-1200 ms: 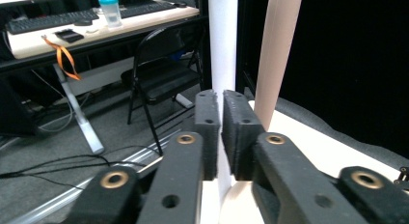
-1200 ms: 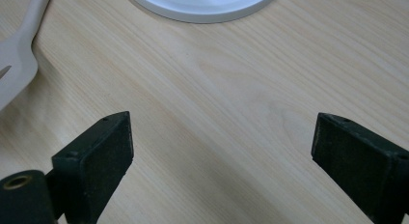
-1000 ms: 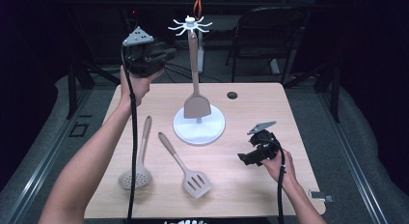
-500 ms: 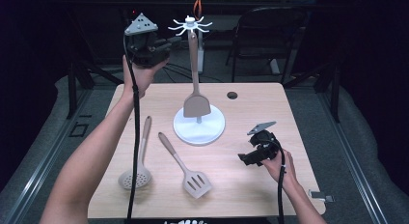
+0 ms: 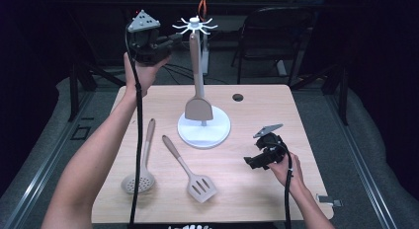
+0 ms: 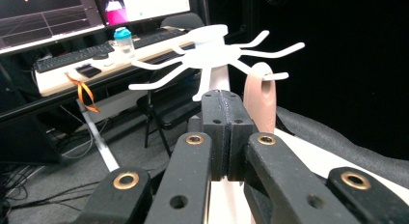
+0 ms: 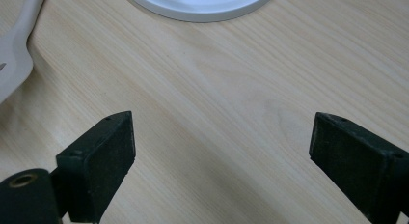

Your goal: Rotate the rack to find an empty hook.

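Note:
A white utensil rack (image 5: pixel 203 131) stands mid-table, its ring of hooks (image 5: pixel 195 25) on top. A beige turner (image 5: pixel 198 108) hangs from one hook. My left gripper (image 5: pixel 173 40) is raised just left of the hooks, and its jaws are shut on nothing. In the left gripper view the shut pads (image 6: pixel 224 108) sit right before the hooks (image 6: pixel 212 52) and the turner's handle end (image 6: pixel 260 99). A skimmer (image 5: pixel 141 173) and a slotted turner (image 5: pixel 193 177) lie on the table at front left. My right gripper (image 5: pixel 254 161) rests low at the right and is open (image 7: pixel 222 151) over bare wood.
The wooden table (image 5: pixel 257 115) has a round hole (image 5: pixel 237 97) at the back right. A dark chair (image 5: pixel 276 36) stands behind it. The left gripper view shows a desk with a keyboard (image 6: pixel 72 55) and a bottle (image 6: pixel 123 40).
My left gripper has risen a little beside the rack's top. The right gripper and the utensils on the table have not moved.

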`<action>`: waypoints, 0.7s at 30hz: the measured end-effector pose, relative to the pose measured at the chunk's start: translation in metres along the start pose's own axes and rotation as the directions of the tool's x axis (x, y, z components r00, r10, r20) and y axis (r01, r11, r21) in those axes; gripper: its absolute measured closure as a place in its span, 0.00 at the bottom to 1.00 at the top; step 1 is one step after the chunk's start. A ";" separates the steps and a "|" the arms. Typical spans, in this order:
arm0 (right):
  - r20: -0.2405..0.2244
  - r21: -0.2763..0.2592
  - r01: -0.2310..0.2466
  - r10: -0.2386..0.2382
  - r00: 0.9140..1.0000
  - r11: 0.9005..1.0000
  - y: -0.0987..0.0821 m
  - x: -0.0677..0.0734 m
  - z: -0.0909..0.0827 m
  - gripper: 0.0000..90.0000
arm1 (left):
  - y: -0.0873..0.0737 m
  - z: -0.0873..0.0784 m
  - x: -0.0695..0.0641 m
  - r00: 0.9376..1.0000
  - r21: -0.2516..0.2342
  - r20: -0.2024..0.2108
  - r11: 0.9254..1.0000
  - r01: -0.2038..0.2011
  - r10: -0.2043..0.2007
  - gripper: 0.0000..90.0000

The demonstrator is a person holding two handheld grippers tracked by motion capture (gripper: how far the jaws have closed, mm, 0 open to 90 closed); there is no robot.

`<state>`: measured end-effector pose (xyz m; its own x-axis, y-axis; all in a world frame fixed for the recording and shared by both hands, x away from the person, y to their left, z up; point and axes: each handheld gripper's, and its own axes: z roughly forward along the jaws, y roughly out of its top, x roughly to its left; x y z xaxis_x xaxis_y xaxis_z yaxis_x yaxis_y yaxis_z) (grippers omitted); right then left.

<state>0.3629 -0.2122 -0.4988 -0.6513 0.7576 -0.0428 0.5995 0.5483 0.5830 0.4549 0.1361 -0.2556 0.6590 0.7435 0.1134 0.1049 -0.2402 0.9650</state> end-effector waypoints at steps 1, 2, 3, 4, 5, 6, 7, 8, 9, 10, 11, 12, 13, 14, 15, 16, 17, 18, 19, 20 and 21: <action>0.000 0.000 -0.001 0.001 1.000 1.000 0.000 0.000 0.000 0.10 | 0.000 0.000 0.001 1.000 0.002 -0.003 1.000 0.002 -0.002 1.00; 0.000 0.003 0.000 0.000 1.000 1.000 0.000 0.000 0.000 0.10 | 0.000 0.001 0.001 1.000 0.003 -0.003 1.000 0.004 -0.004 1.00; 0.000 0.003 0.000 0.000 1.000 1.000 0.000 0.000 0.000 0.10 | 0.000 0.001 0.002 1.000 0.006 -0.005 1.000 0.005 -0.005 1.00; 0.000 0.001 -0.001 0.001 1.000 1.000 0.000 0.000 0.000 0.10 | 0.000 0.002 0.002 1.000 0.005 -0.009 1.000 0.006 -0.006 1.00; 0.000 0.000 0.000 0.000 1.000 1.000 0.000 0.000 0.000 0.10 | 0.000 0.002 0.003 1.000 0.005 -0.008 1.000 0.006 -0.006 1.00; -0.002 0.002 0.000 0.000 1.000 1.000 0.000 0.000 0.000 0.10 | 0.000 0.002 0.003 1.000 0.004 -0.010 1.000 0.008 -0.008 1.00; -0.002 0.003 0.000 0.000 1.000 1.000 0.000 0.000 0.000 0.10 | 0.000 0.002 0.004 1.000 0.003 -0.012 1.000 0.011 -0.011 1.00; 0.000 0.000 0.001 -0.001 1.000 1.000 0.000 0.000 0.000 0.10 | 0.001 0.002 0.004 1.000 0.005 -0.012 1.000 0.015 -0.015 1.00; -0.001 0.000 0.001 -0.001 1.000 1.000 0.000 0.000 0.000 0.10 | 0.001 0.003 0.005 1.000 0.002 -0.012 1.000 0.017 -0.017 1.00; -0.001 0.000 0.001 -0.001 1.000 1.000 0.000 0.000 0.000 0.10 | 0.001 0.003 0.005 1.000 0.002 -0.014 1.000 0.016 -0.016 1.00; -0.002 0.000 0.001 -0.001 1.000 1.000 0.000 0.000 0.000 0.10 | 0.002 0.003 0.005 1.000 0.004 -0.014 1.000 0.016 -0.016 1.00; -0.002 -0.001 0.001 -0.001 1.000 1.000 0.000 0.000 0.000 0.10 | 0.002 0.004 0.005 1.000 0.006 -0.016 1.000 0.014 -0.014 1.00; -0.008 -0.005 -0.002 0.002 1.000 1.000 0.000 0.001 0.000 0.10 | 0.002 0.004 0.004 1.000 0.008 -0.018 1.000 0.012 -0.012 1.00; -0.008 -0.005 -0.002 0.002 1.000 1.000 0.000 0.001 0.000 0.10 | 0.003 0.004 0.004 1.000 0.008 -0.018 1.000 0.010 -0.010 1.00; -0.008 -0.005 -0.002 0.002 1.000 1.000 0.000 0.001 0.000 0.10 | 0.003 0.004 0.005 1.000 0.009 -0.019 1.000 0.010 -0.010 1.00; -0.008 -0.005 -0.002 0.002 1.000 1.000 0.000 0.001 0.000 0.10 | 0.003 0.005 0.005 1.000 0.007 -0.020 1.000 0.012 -0.012 1.00; -0.008 -0.005 -0.002 0.002 1.000 1.000 0.000 0.001 0.000 0.10 | 0.003 0.005 0.005 1.000 0.008 -0.021 1.000 0.012 -0.012 1.00; -0.008 -0.005 -0.002 0.002 1.000 1.000 0.000 0.001 0.000 0.10 | 0.003 0.005 0.005 1.000 0.009 -0.021 1.000 0.013 -0.013 1.00; -0.008 -0.005 -0.002 0.002 1.000 1.000 0.000 0.001 0.000 0.10 | 0.003 0.005 0.006 1.000 0.014 -0.023 1.000 0.012 -0.012 1.00; -0.010 -0.006 0.000 0.000 1.000 1.000 0.000 0.001 0.000 0.10 | 0.003 0.006 0.006 1.000 0.014 -0.024 1.000 0.012 -0.012 1.00; -0.002 -0.002 0.003 -0.003 1.000 1.000 0.000 0.001 0.000 0.10 | 0.003 0.006 0.007 1.000 0.011 -0.025 1.000 0.014 -0.014 1.00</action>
<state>0.3625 -0.2115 -0.4988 -0.6543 0.7550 -0.0428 0.5963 0.5499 0.5849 0.4642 0.1367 -0.2537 0.6390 0.7618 0.1060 0.1224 -0.2367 0.9638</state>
